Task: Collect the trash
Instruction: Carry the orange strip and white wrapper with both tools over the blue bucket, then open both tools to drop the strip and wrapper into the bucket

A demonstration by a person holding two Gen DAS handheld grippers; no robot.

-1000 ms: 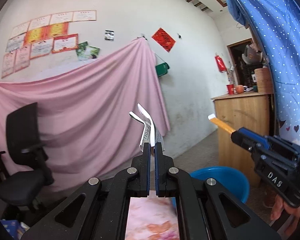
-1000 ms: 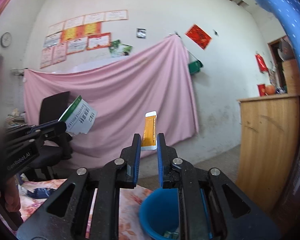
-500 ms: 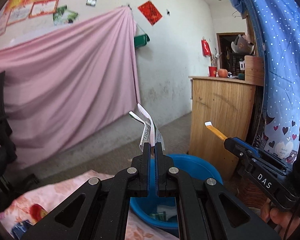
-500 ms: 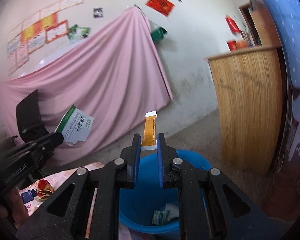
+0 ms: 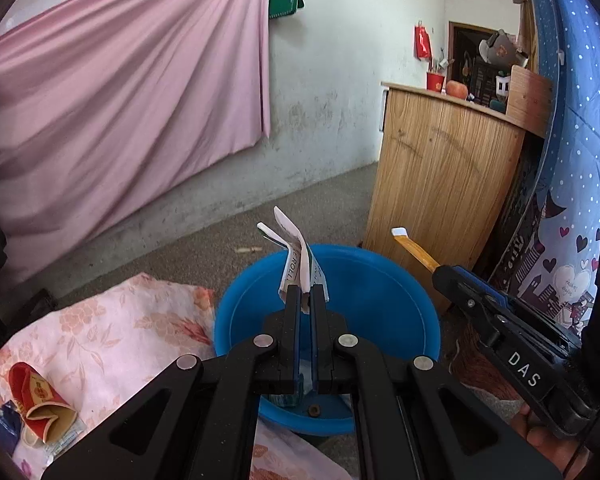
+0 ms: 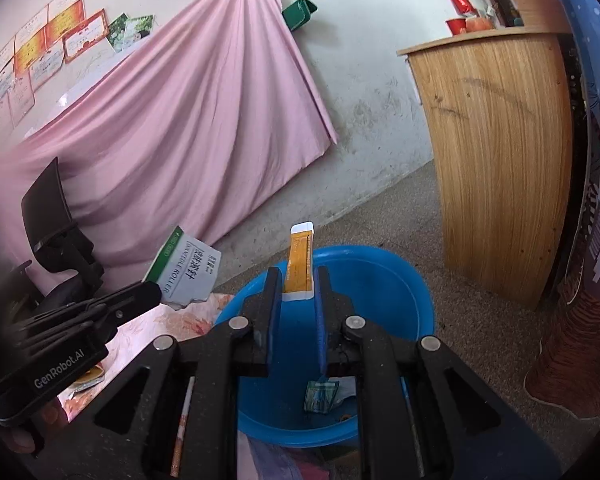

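A blue plastic basin (image 5: 384, 292) (image 6: 380, 292) stands on the floor beside the table, with a few scraps (image 6: 320, 396) at its bottom. My left gripper (image 5: 305, 294) is shut on a flattened white and green paper box (image 5: 294, 256) (image 6: 186, 268), held above the basin's near side. My right gripper (image 6: 296, 276) is shut on a narrow orange sachet (image 6: 300, 260) (image 5: 414, 246), also held over the basin. In the left wrist view the right gripper (image 5: 440, 272) shows at the right edge.
A pink floral tablecloth (image 5: 112, 340) carries red and gold wrappers (image 5: 40, 404) at the left. A wooden cabinet (image 5: 444, 200) stands right of the basin, a blue dotted curtain (image 5: 580, 160) behind it. A black office chair (image 6: 56, 224) stands before the pink sheet (image 5: 120, 100).
Both grippers have tipped downward and moved toward the basin, each with its piece of trash held. The basin now fills the middle of both views.
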